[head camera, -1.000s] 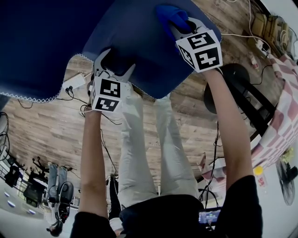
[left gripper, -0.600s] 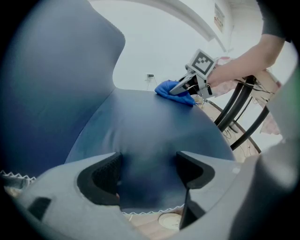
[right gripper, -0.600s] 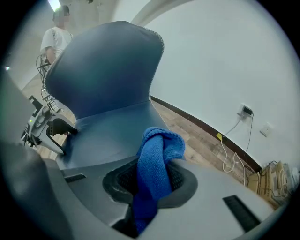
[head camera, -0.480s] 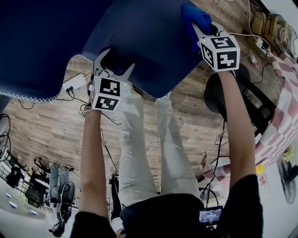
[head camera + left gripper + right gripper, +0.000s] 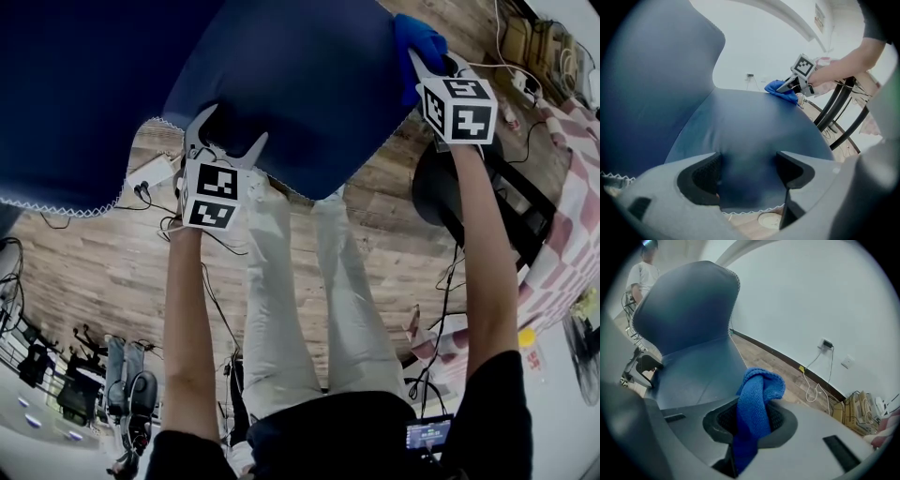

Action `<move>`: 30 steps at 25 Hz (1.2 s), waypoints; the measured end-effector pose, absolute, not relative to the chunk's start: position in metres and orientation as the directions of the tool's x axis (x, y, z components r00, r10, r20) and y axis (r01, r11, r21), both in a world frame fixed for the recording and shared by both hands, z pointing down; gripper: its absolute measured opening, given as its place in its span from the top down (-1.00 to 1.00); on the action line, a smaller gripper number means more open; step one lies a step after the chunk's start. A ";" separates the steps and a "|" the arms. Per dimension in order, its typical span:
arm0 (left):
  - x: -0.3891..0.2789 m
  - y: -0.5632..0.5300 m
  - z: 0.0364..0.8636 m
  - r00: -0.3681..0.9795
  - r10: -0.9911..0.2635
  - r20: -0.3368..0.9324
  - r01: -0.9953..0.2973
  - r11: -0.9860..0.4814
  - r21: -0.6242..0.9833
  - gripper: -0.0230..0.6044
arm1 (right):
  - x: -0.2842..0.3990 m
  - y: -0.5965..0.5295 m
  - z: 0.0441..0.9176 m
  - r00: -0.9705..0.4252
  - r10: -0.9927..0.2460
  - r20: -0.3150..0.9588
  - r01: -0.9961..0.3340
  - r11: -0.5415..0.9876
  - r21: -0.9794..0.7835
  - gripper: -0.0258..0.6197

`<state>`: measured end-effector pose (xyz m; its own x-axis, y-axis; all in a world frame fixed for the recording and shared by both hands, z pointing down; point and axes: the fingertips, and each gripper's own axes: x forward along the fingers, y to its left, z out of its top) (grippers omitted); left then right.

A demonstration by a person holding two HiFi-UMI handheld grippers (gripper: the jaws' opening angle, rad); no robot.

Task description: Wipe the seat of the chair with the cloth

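The dark blue chair seat [image 5: 281,84] fills the top of the head view, with its backrest [image 5: 75,94] at the left. My left gripper [image 5: 228,127] sits at the seat's front edge, its jaws shut on the padded rim [image 5: 750,187]. My right gripper [image 5: 427,52] is at the seat's far right edge, shut on a bright blue cloth [image 5: 417,42]. In the right gripper view the cloth [image 5: 757,399] bunches up between the jaws, over the seat [image 5: 703,371]. The left gripper view shows the cloth [image 5: 780,89] touching the seat's far edge.
A black round stool [image 5: 487,187] stands right of the chair, beside a checkered cloth [image 5: 572,244]. Cables and a power strip [image 5: 150,169] lie on the wooden floor. A person [image 5: 644,273] stands behind the backrest. A white wall with an outlet [image 5: 826,344] is beyond.
My right gripper has carried the cloth rightward across the seat to its right edge. The left gripper has stayed at the front edge.
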<state>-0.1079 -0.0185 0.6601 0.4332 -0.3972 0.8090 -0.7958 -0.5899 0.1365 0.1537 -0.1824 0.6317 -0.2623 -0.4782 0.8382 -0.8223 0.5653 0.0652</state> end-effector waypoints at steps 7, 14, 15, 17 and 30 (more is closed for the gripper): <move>-0.108 -0.017 0.660 0.435 -0.399 0.808 -0.797 -0.588 0.139 -0.24 | 0.151 -0.182 0.632 -0.224 -0.488 0.844 -0.847 0.525 0.079 0.74; -0.108 -0.019 0.661 0.438 -0.398 0.806 -0.797 -0.587 0.142 -0.24 | 0.124 -0.172 0.635 -0.294 -0.471 0.832 -0.850 0.527 -0.002 0.74; -0.108 -0.019 0.661 0.438 -0.398 0.806 -0.797 -0.587 0.143 -0.24 | 0.120 -0.171 0.635 -0.302 -0.470 0.829 -0.851 0.525 -0.012 0.74; -0.109 -0.019 0.660 0.439 -0.398 0.805 -0.796 -0.588 0.144 -0.24 | 0.112 -0.168 0.635 -0.324 -0.466 0.823 -0.852 0.522 -0.041 0.74; -0.110 -0.019 0.660 0.441 -0.404 0.802 -0.798 -0.584 0.145 -0.24 | 0.040 -0.143 0.638 -0.429 -0.409 0.806 -0.815 0.560 -0.149 0.74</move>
